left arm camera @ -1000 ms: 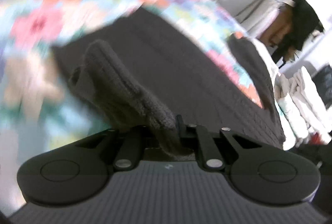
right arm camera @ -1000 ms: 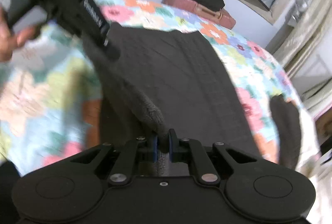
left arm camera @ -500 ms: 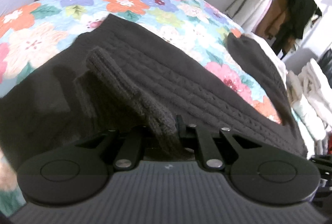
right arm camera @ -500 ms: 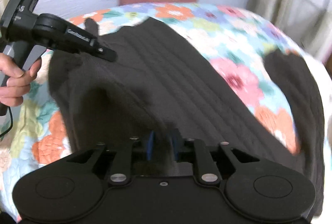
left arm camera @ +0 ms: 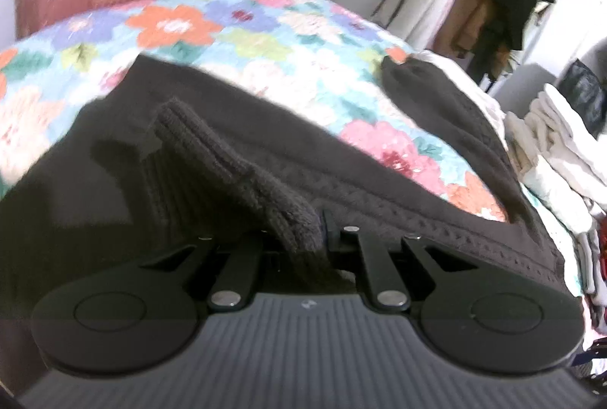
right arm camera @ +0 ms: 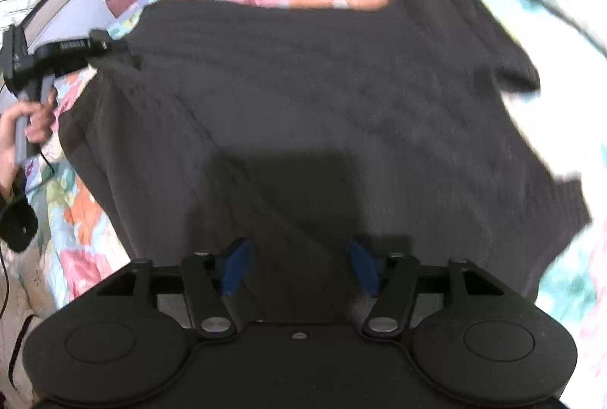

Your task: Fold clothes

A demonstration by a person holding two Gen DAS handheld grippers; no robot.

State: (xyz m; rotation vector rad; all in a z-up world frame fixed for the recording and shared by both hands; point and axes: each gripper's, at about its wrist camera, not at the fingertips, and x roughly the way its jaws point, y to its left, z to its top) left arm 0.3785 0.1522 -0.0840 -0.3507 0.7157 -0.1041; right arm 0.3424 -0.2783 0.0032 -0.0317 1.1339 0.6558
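Two grippers, one garment. Landmark: the floral quilt (left arm camera: 235, 41).

Item 1: dark knit sweater (right arm camera: 303, 98), spread flat on the floral quilt, one sleeve (left arm camera: 447, 113) trailing toward the quilt's edge, near a pile of pale clothes (left arm camera: 561, 158) beyond it.

Item 2: left gripper (left arm camera: 303, 238), fingers pinched on a ribbed fold of the sweater, lifted clear of the quilt; seen also from the right wrist view at the sweater's far corner, held by a hand (right arm camera: 22, 132).

Item 3: right gripper (right arm camera: 299, 268), blue pads (right arm camera: 235, 265) spread wide, nothing between them, poised over the sweater's near portion.

Risks, as judged:
- Left grip takes a thick bunched fold; a sharp pull could drag the whole sweater across the quilt rather than fold it.
- With the right fingers empty, nothing pins the near hem; the fold line may skew.
- Trailing sleeve could slide off the quilt's edge.
- Both views are blurred, so the layers gripped cannot be told.
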